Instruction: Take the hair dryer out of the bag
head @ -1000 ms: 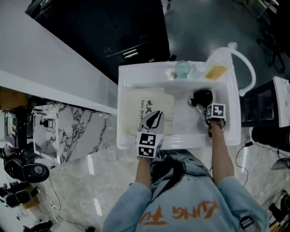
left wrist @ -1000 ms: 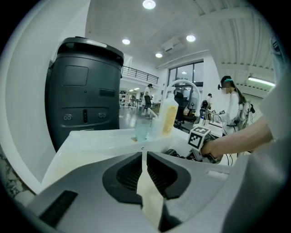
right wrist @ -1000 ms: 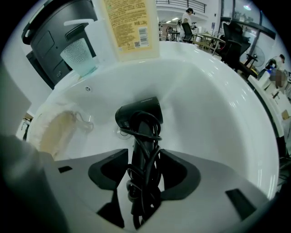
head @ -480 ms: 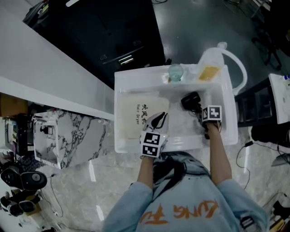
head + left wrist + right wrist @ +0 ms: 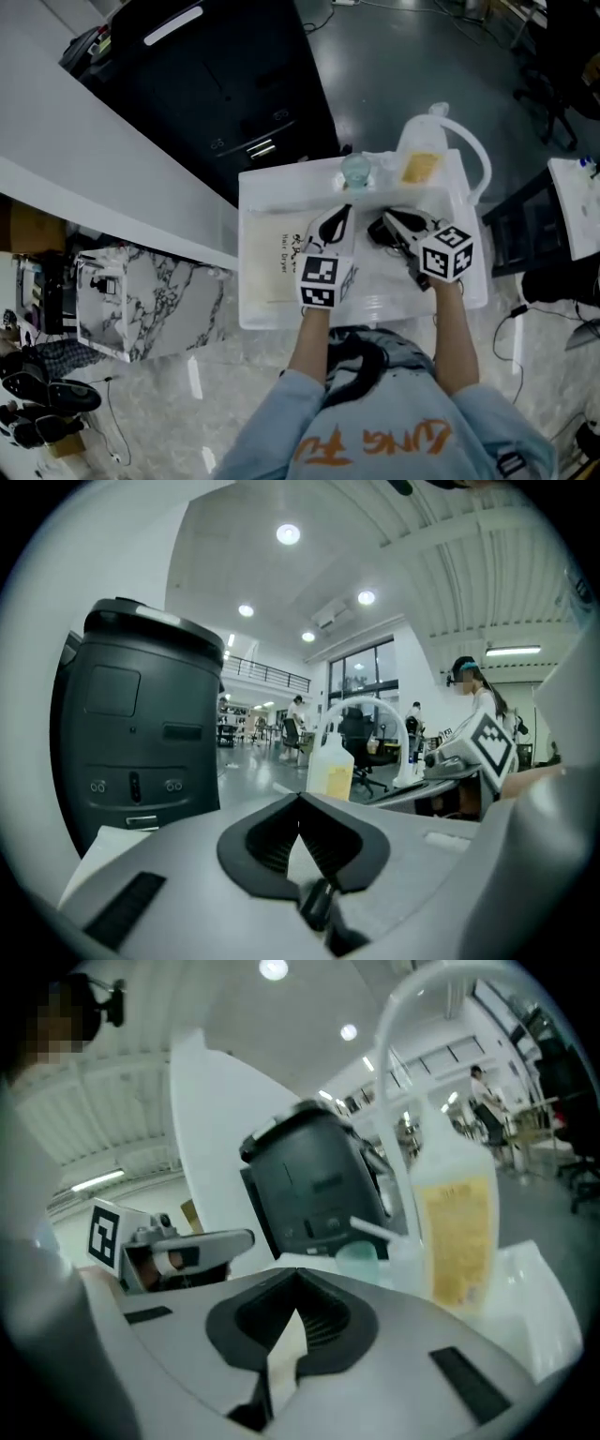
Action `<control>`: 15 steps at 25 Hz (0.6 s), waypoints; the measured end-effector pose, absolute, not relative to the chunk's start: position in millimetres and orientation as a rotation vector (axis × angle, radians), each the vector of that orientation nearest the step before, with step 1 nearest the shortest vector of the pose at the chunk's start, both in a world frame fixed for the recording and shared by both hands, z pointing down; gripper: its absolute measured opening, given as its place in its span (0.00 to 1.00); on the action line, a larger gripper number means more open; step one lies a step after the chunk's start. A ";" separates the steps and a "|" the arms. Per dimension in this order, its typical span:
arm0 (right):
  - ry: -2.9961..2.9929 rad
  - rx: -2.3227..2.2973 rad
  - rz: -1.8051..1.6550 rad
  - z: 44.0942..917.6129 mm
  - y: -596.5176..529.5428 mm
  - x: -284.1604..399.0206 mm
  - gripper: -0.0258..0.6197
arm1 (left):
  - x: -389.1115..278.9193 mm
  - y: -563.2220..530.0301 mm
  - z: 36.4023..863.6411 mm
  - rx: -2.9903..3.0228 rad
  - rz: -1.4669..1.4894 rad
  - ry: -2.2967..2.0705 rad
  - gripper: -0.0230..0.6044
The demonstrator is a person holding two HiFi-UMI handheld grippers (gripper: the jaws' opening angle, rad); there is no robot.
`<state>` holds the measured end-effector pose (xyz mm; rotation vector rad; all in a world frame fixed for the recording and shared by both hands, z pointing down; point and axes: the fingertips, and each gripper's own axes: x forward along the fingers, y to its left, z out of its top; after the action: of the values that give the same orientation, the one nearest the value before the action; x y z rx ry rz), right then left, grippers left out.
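Since a moment ago both hands have lifted off the white tabletop [image 5: 375,292], the right one much more, and it has swung round from pointing down at the hair dryer [image 5: 382,234] to pointing out across the room. The left claw [image 5: 300,797] has just been closing and is now clenched, tips together with nothing between them. The right claw [image 5: 298,1274] has likewise just been closing and is clenched on nothing. The black hair dryer lies out of the bag [image 5: 279,255], on the bare tabletop to the bag's right, partly hidden under the raised right claw. The cream bag lies flat on the left half of the tabletop, its printed side up. At the far edge stand a clear cup [image 5: 356,172] and a jug [image 5: 420,159] with a yellow label, and a black machine [image 5: 234,84] is behind them.
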<state>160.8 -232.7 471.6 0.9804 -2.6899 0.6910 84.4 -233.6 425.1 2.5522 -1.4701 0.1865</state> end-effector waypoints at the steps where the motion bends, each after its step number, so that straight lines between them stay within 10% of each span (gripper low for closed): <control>1: -2.757 0.975 0.604 448.7 -235.2 154.8 0.04 | 84.2 -238.6 412.9 2.560 0.155 -1.492 0.04; 15: -2.745 1.551 -0.023 286.7 -280.9 166.8 0.04 | 45.9 -262.4 314.7 2.458 -0.057 -1.888 0.04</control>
<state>166.8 -280.9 286.7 1.5507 -2.7448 -0.0231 45.9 -262.4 314.7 2.4576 -1.8876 -0.0570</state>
